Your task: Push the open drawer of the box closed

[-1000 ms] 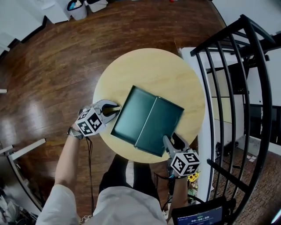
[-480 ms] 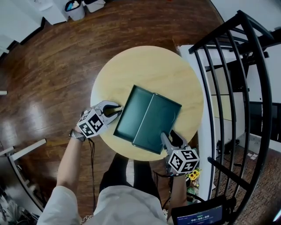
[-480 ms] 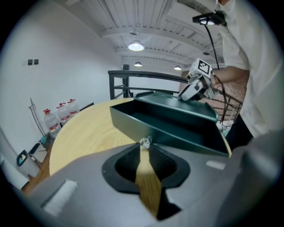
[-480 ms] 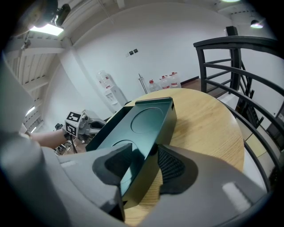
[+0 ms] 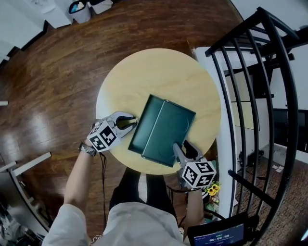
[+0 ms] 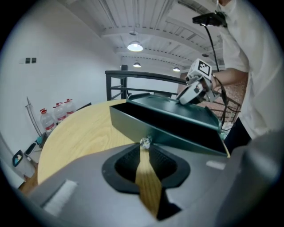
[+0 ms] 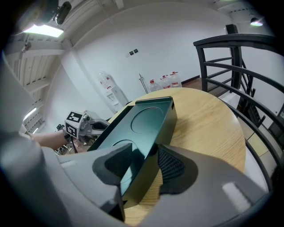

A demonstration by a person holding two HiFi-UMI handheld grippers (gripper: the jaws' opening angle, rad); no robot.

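A dark green box [image 5: 174, 127] lies on the round wooden table [image 5: 159, 72], its drawer [image 5: 144, 129] sticking out a little toward the left. My left gripper [image 5: 131, 122] is at the drawer's front. In the left gripper view its narrow-set jaws [image 6: 145, 148] hold the small crystal knob [image 6: 145, 142] at their tips. My right gripper [image 5: 182, 150] is at the box's near right corner. In the right gripper view its pads [image 7: 148, 162] straddle the wall of the box [image 7: 142, 119] and clamp it.
A black metal railing [image 5: 250, 96] stands close to the table's right side. Water bottles [image 6: 55, 113] stand on the floor by the far wall. Bins [image 5: 86, 7] sit on the wood floor beyond the table. The person's legs are under the near edge.
The drawer has slid further into the box, so less of it shows. My left gripper has moved right with it. The right gripper stays at the box's corner.
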